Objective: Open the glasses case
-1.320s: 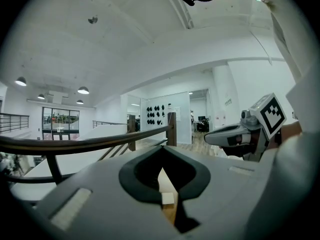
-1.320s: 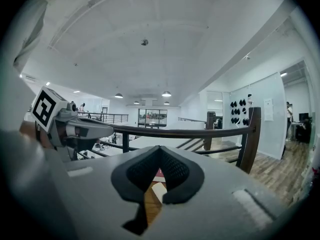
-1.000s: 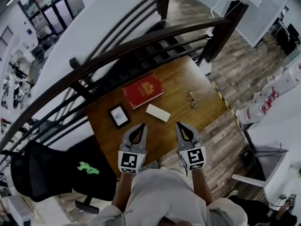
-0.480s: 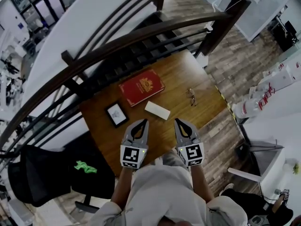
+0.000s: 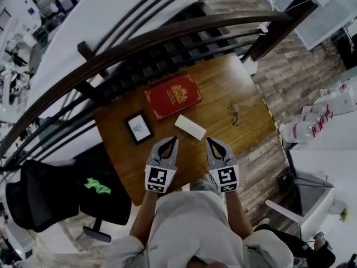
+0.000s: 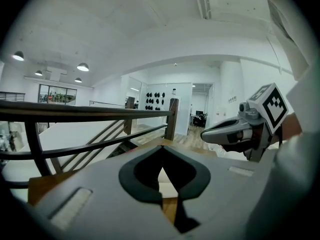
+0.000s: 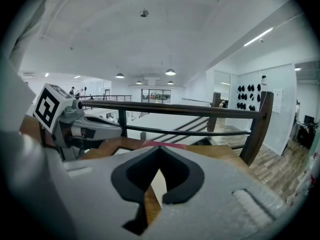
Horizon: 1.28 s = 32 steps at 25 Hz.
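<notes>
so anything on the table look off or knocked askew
Nothing spilled or damaged. The white glasses case lies at a slant to the table edges, while the red book sits square; the glasses lie loose, apart from the case, nearer the right edge.

Closed left gripper (image 6: 162, 149) above wooden table (image 6: 40, 186), right gripper (image 6: 212, 134) alongside

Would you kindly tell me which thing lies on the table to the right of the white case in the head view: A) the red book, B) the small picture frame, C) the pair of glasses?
C: the glasses lie to the right of the white case, apart from it.
</notes>
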Tool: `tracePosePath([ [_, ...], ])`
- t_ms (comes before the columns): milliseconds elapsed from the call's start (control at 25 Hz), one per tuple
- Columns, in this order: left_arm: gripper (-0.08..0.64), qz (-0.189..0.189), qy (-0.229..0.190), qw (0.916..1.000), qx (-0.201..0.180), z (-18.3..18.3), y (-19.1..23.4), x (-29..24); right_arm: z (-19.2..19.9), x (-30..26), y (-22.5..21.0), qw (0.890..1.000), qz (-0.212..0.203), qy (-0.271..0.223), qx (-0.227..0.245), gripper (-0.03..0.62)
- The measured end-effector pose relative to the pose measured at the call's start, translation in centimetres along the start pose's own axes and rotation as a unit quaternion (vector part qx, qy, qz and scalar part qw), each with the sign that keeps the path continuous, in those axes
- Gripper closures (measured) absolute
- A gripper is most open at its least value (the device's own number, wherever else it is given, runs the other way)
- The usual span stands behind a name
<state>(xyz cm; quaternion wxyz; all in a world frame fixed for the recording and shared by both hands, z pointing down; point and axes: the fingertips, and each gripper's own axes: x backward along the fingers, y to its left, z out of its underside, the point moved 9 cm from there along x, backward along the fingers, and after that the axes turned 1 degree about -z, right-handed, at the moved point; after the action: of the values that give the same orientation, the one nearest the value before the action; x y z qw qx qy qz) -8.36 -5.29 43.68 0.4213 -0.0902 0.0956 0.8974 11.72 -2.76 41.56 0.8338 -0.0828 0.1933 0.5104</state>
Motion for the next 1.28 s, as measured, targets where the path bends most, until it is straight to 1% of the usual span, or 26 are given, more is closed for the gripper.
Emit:
tracePosePath([
  [200, 0.540, -0.020, 0.025, 0.9995, 0.008, 1.7, 0.1, -1.5, 1.4, -1.7, -1.5, 1.000, -0.023, 0.018, -0.003, 0.589],
  [440, 0.540, -0.032, 0.051, 0.9981, 0.015, 3.4, 0.2, -3.1, 2.9, -3.6, -2.9, 0.999, -0.042, 0.034, -0.003, 0.589],
  [1000, 0.540, -0.026, 0.108, 0.9934, 0.027, 7.2, 0.9, -6.4, 5.5, -6.8, -3.9, 0.995, -0.064, 0.082, 0.000, 0.589],
  [1280, 0.540, -0.026, 0.137, 0.9895, 0.037, 9.4, 0.9, -7.6, 7.1, -8.0, -4.4, 0.991, -0.073, 0.108, 0.010, 0.588],
])
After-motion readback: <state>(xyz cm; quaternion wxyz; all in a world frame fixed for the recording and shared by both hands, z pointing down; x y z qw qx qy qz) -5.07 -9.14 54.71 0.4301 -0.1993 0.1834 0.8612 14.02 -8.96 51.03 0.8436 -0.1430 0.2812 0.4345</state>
